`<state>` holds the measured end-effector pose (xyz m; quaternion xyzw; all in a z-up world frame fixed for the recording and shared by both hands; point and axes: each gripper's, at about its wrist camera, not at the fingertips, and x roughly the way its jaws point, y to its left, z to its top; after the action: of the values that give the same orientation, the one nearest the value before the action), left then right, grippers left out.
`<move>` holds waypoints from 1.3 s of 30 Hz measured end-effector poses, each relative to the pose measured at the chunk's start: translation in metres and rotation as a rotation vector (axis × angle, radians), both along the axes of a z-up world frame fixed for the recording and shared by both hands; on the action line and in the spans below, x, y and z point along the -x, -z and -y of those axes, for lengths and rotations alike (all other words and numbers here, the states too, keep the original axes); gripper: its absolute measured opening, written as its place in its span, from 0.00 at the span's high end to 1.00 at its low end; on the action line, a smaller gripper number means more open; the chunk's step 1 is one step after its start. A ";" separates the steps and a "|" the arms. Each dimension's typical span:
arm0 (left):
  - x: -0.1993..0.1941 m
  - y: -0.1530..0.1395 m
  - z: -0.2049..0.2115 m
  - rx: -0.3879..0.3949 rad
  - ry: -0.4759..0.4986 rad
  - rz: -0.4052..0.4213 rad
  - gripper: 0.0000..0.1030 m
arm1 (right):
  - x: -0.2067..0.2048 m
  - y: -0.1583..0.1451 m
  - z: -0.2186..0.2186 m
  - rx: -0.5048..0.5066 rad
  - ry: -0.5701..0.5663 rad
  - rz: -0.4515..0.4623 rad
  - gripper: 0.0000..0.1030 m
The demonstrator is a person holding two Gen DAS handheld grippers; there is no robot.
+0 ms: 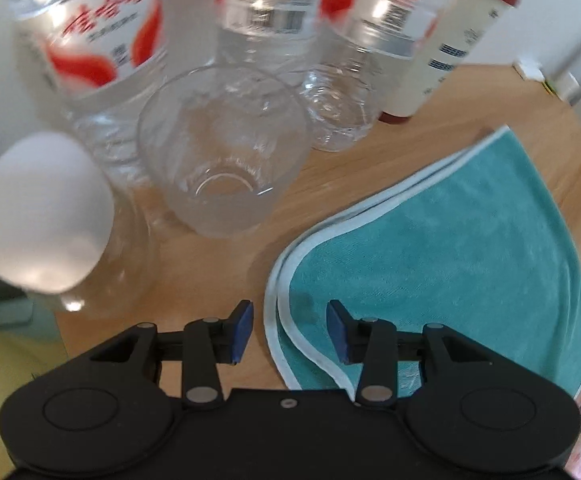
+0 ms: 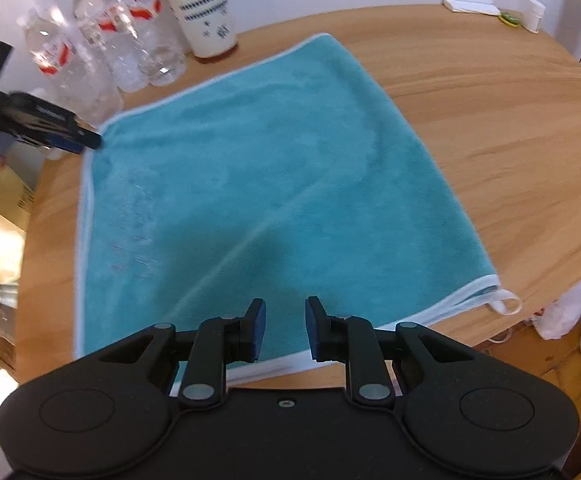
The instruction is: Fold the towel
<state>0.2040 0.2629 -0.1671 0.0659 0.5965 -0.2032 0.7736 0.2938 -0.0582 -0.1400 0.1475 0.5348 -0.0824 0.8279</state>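
Observation:
A teal towel (image 2: 258, 184) with a white border lies folded flat on the round wooden table (image 2: 510, 120), a small loop at its near right corner. In the left wrist view the doubled corner of the towel (image 1: 430, 248) curves between and just ahead of my fingers. My left gripper (image 1: 289, 328) is open over that corner, nothing pinched. The left gripper (image 2: 86, 142) also shows in the right wrist view at the towel's far left corner. My right gripper (image 2: 285, 328) hangs open above the towel's near edge, empty.
Several clear water bottles (image 1: 90, 48), an empty plastic cup (image 1: 222, 152), a white egg-shaped object (image 1: 42, 212) and a cream tumbler with a red lid (image 1: 450, 40) crowd the table's left rear. A white box (image 2: 468, 2) and small bottle (image 2: 534, 14) sit far right. Shoes lie on the floor.

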 end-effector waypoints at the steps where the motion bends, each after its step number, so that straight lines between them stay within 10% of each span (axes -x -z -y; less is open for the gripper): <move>1: 0.001 0.001 0.002 -0.027 -0.005 0.001 0.60 | -0.001 0.002 0.006 0.021 0.019 -0.003 0.76; 13: 0.007 0.010 0.011 -0.009 -0.129 -0.068 0.62 | -0.006 0.018 0.061 0.061 0.165 -0.009 0.76; 17: 0.007 0.011 0.006 0.012 -0.180 -0.085 0.76 | -0.003 0.023 0.069 0.022 0.182 -0.005 0.76; 39: 0.021 -0.022 0.016 -0.062 -0.196 -0.009 0.75 | -0.008 0.031 0.068 0.032 0.048 -0.047 0.76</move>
<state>0.1829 0.2468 -0.1446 0.0305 0.6095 -0.1083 0.7848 0.3019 -0.1259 -0.1707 0.1452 0.5492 -0.1142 0.8150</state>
